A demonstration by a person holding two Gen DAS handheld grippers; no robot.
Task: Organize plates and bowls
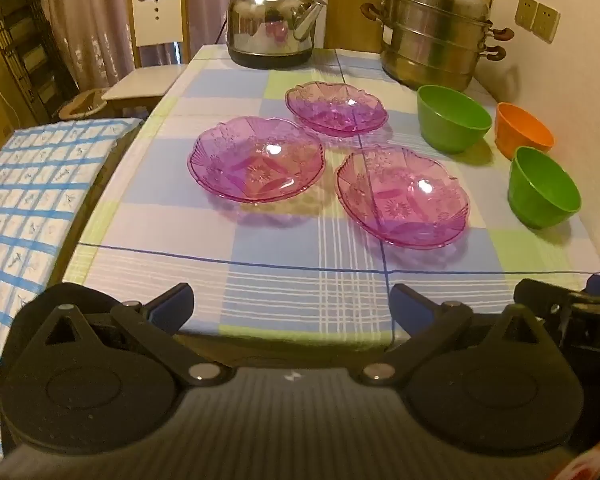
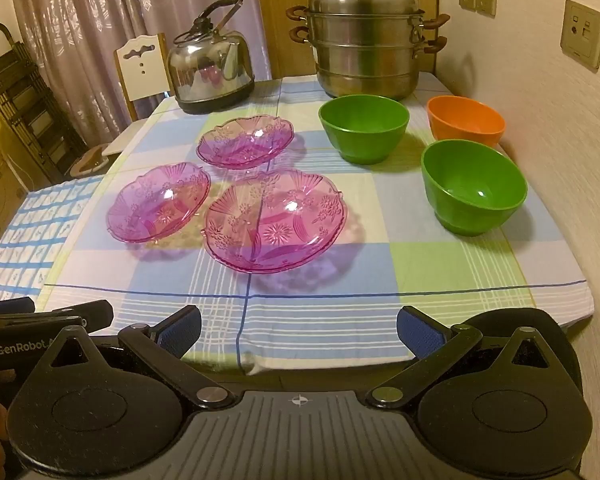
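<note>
Three pink glass plates lie apart on the checked tablecloth: a left plate, a far plate and a near plate. To their right stand a far green bowl, an orange bowl and a near green bowl. My left gripper hangs open over the table's near edge, well short of the plates, with nothing between its fingers. Beside it, my right gripper is open too and holds nothing.
A steel kettle and a stacked steel steamer pot stand at the table's far end. A wall runs along the right side. A white chair and a blue-checked cloth lie to the left.
</note>
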